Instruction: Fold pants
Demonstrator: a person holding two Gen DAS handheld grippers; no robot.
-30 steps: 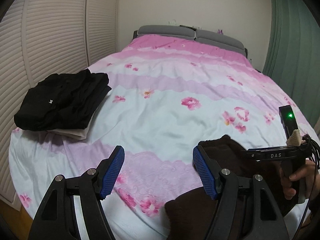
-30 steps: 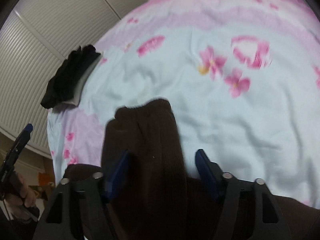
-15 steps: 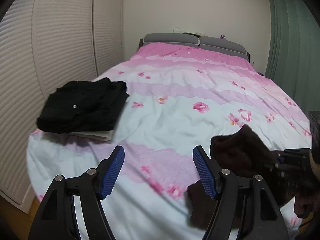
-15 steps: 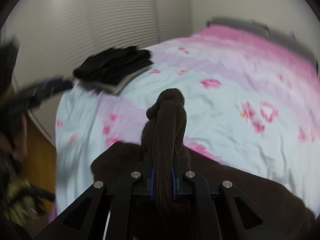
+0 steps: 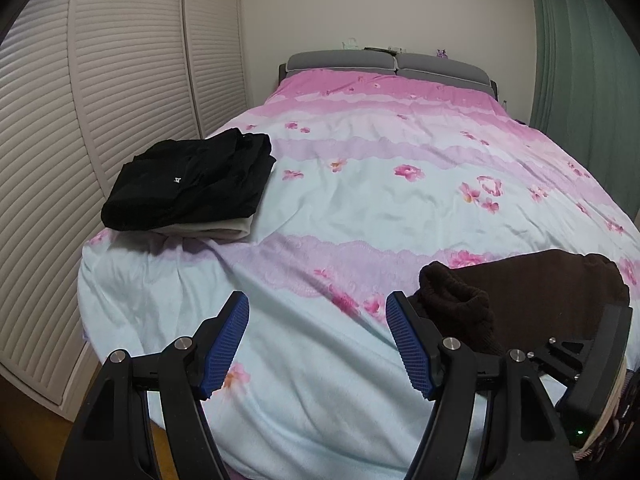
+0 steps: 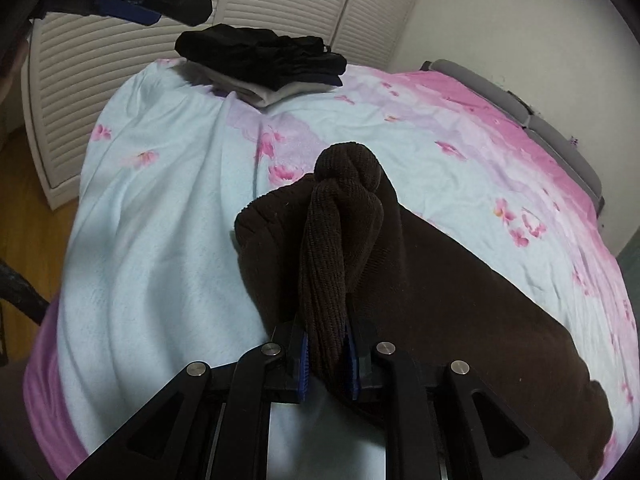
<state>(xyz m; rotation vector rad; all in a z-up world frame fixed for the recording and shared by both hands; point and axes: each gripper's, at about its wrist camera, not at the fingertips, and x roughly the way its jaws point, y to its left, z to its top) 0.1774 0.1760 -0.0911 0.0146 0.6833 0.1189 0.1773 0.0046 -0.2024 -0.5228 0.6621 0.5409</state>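
The dark brown knitted pants (image 6: pixel 440 280) lie on the near part of the bed. My right gripper (image 6: pixel 326 354) is shut on a bunched ribbed end of them, which sticks up between the blue pads. In the left wrist view the brown pants (image 5: pixel 520 292) lie at the lower right. My left gripper (image 5: pixel 318 340) is open and empty, held above the bed's near edge, left of the pants. Its fingers also show at the top left of the right wrist view (image 6: pixel 132 4).
A stack of folded clothes, black on top of beige (image 5: pixel 188 184), sits at the bed's left edge. The bed has a pink and pale blue floral cover (image 5: pixel 380 184). White louvered closet doors (image 5: pixel 100 100) stand on the left, a green curtain (image 5: pixel 580 60) on the right.
My right gripper has closed on the ribbed end of the brown pants and lifted it. My left gripper has drawn back toward the foot of the bed, still open.
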